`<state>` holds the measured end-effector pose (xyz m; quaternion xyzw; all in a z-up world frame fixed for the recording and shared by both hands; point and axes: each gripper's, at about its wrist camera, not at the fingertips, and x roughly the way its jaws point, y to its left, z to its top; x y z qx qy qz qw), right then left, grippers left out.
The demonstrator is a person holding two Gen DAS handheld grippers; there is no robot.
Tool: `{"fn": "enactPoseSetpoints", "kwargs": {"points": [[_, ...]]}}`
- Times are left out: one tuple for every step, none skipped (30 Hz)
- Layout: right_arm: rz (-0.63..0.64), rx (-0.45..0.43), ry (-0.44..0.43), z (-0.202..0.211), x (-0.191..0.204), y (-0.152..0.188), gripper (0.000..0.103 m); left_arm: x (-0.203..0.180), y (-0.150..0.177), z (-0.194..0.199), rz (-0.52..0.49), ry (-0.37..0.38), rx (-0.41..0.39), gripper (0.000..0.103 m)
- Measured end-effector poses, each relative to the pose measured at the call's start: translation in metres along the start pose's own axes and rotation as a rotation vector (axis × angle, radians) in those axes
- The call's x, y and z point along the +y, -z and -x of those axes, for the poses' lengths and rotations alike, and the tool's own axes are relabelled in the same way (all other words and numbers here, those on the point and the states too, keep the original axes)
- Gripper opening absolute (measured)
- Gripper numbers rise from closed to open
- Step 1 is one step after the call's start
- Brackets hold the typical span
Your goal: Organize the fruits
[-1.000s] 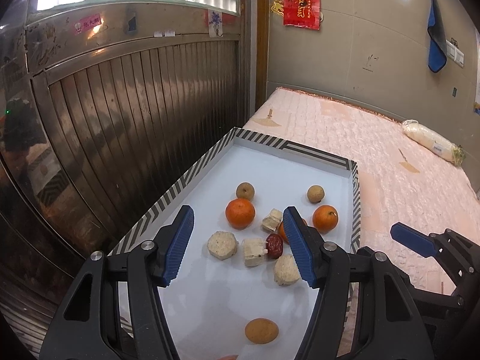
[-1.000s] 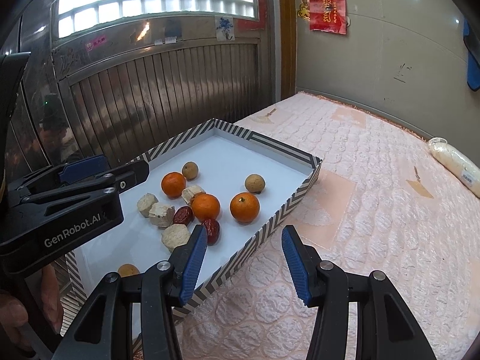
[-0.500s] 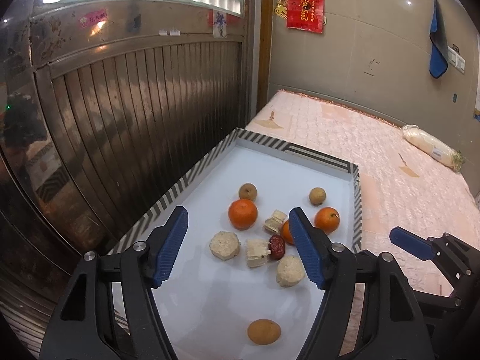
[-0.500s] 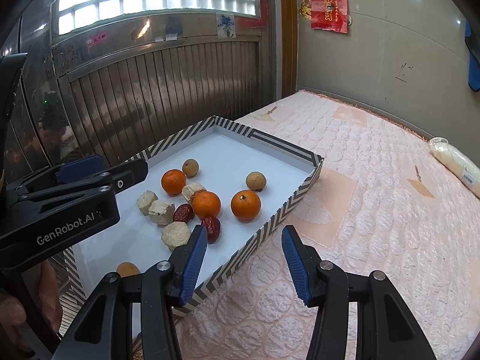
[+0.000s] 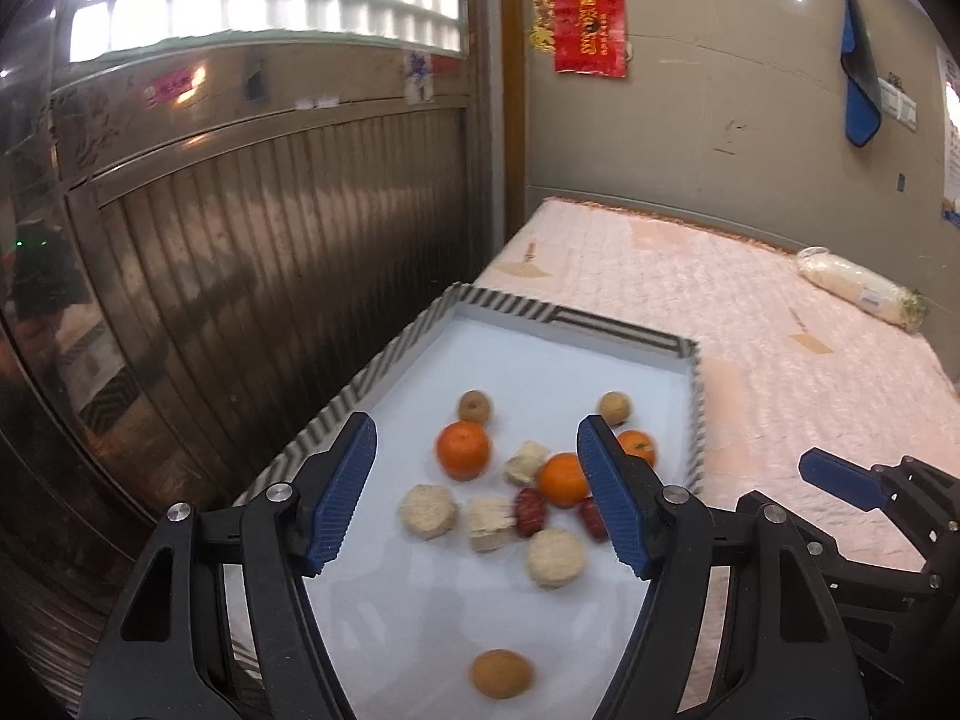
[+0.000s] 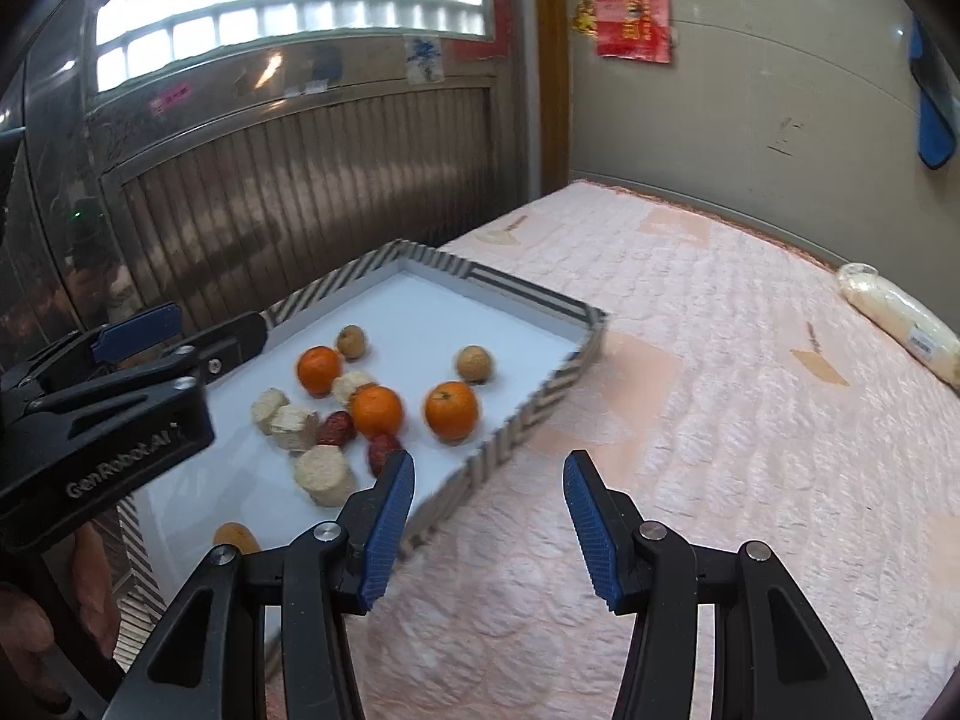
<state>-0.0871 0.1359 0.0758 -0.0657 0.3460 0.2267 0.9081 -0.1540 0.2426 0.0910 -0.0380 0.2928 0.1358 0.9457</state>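
White "GenRobot.AI" lettering marks the left hand-held gripper (image 5: pixel 477 495), spread above the tray (image 5: pixel 695 420), now higher; right hand-held gripper (image 6: pixel 489 516) spread over the bed (image 6: pixel 750 420).

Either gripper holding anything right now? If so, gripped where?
Nothing is held. The left gripper is open above the fruit in the tray; the right gripper is open over the mattress.

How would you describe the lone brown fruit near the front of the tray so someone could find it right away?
Start at the striped tray on the pink mattress. Most of the food clusters mid-tray; come toward the camera, past the pale chunks. The brown fruit lies alone there on bare white, apart from everything, larger and more oval than the two small brown ones at the back.
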Motion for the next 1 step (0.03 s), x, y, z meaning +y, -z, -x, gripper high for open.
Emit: {"fn": "enactPoseSetpoints", "kwargs": {"points": [[-0.012,-0.002,0.014,0.0036,-0.0068,0.0009,0.050,-0.0062,-0.0024,0.0014,-0.003,0.023,0.000,0.070]]}}
